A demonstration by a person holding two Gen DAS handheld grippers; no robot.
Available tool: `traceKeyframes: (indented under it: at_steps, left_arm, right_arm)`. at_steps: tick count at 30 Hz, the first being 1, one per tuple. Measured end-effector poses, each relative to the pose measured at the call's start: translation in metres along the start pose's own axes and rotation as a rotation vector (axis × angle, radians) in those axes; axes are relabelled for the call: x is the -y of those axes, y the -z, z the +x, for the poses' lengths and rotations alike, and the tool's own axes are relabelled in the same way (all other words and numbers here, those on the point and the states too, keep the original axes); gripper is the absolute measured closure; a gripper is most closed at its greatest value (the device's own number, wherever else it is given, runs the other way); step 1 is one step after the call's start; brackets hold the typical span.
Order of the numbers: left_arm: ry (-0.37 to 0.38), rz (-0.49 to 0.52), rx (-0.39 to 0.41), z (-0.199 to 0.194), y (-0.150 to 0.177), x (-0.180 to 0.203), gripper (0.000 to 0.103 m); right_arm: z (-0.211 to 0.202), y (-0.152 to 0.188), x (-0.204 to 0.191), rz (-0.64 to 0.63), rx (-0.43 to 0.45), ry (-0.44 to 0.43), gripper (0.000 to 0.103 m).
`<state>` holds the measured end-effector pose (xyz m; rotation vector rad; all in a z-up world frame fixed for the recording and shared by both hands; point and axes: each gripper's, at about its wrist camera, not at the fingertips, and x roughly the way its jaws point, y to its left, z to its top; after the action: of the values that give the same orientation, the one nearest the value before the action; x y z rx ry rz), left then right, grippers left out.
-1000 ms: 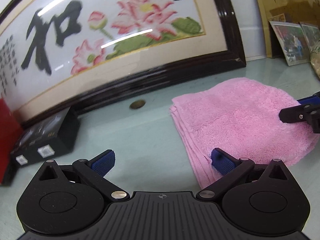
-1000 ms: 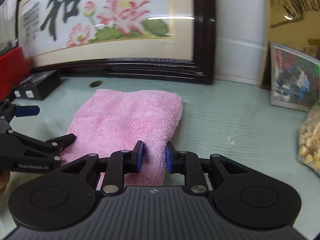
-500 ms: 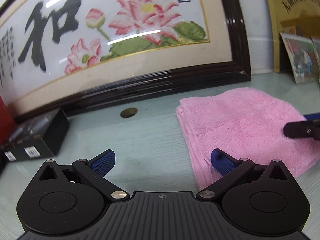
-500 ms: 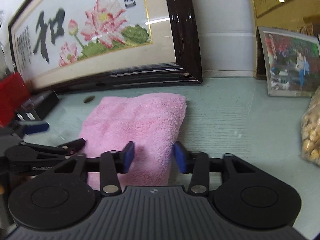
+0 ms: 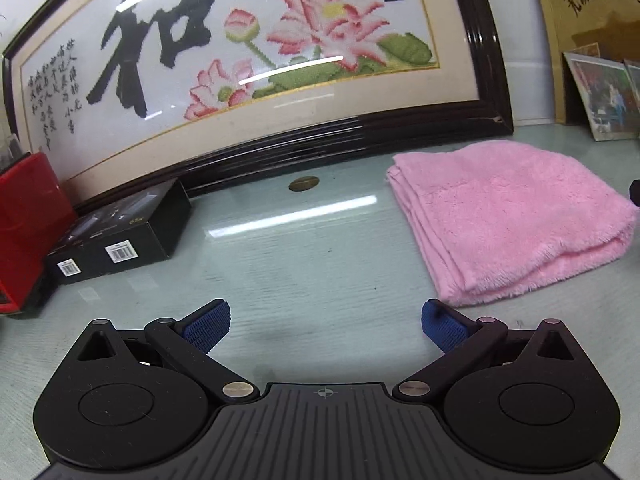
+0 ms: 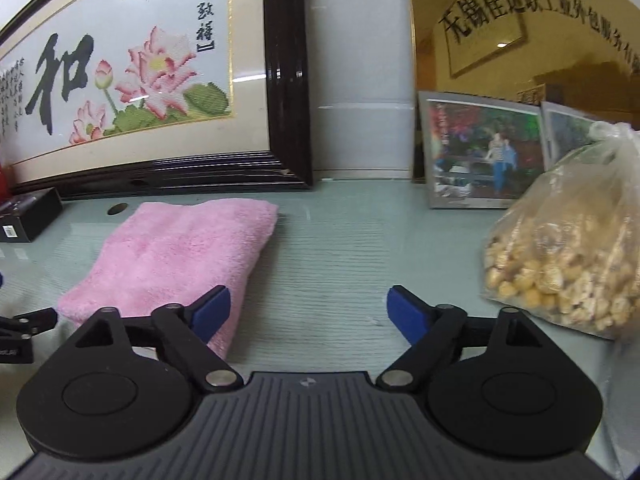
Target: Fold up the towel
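A pink towel lies folded into a thick rectangle on the pale green tabletop, its layered edges facing left. My left gripper stands open over bare table, just off the towel's near left corner, with nothing between its blue pads. In the right wrist view the same towel lies at the left. My right gripper is opening wide; its left fingertip overlaps the towel's near right corner in the picture, and no cloth sits between the pads. A bit of the left gripper shows at that view's left edge.
A large framed lotus embroidery leans against the back wall. A black box and a red box sit at the left, a small brown disc behind. Framed photos and a plastic bag of yellow nuggets stand at the right.
The right gripper let go of the towel's near edge, opened wide and drew back to the right. The left gripper, open all along, pulled back off the towel's left corner.
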<state>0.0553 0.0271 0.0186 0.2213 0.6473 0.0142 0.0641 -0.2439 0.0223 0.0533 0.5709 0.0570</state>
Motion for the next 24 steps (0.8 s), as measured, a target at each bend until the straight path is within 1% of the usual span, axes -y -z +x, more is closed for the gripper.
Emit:
traceKeyframes:
  at_steps: [3, 5, 7, 9, 11, 17, 24]
  left_arm:
    - [0.012, -0.033, -0.007, -0.005, 0.001, 0.0, 0.0]
    - [0.009, -0.035, -0.02, -0.006, 0.002, 0.004, 0.0]
    - [0.003, -0.032, -0.026, -0.007, 0.003, 0.007, 0.0]
    - [-0.005, -0.038, -0.031, -0.009, 0.004, 0.01, 0.0]
    - [-0.003, -0.056, -0.04, -0.01, 0.004, 0.01, 0.0]
    - [0.009, -0.138, -0.074, -0.011, 0.006, 0.006, 0.0]
    - [0.009, -0.237, -0.091, -0.011, 0.01, 0.001, 0.0]
  right_arm:
    - [-0.003, 0.002, 0.003, -0.003, -0.002, 0.036, 0.011]
    - [-0.002, 0.005, 0.005, -0.001, -0.02, 0.054, 0.009]
    - [-0.001, 0.012, 0.006, 0.0, -0.034, 0.068, 0.005]
    - [0.0, 0.013, 0.008, 0.007, -0.058, 0.051, 0.004]
    - [0.001, 0.014, 0.009, 0.015, -0.078, 0.038, 0.001]
    - [0.006, 0.019, 0.002, -0.021, -0.161, 0.035, 0.001]
    - [-0.002, 0.023, -0.003, -0.047, -0.168, 0.016, 0.001]
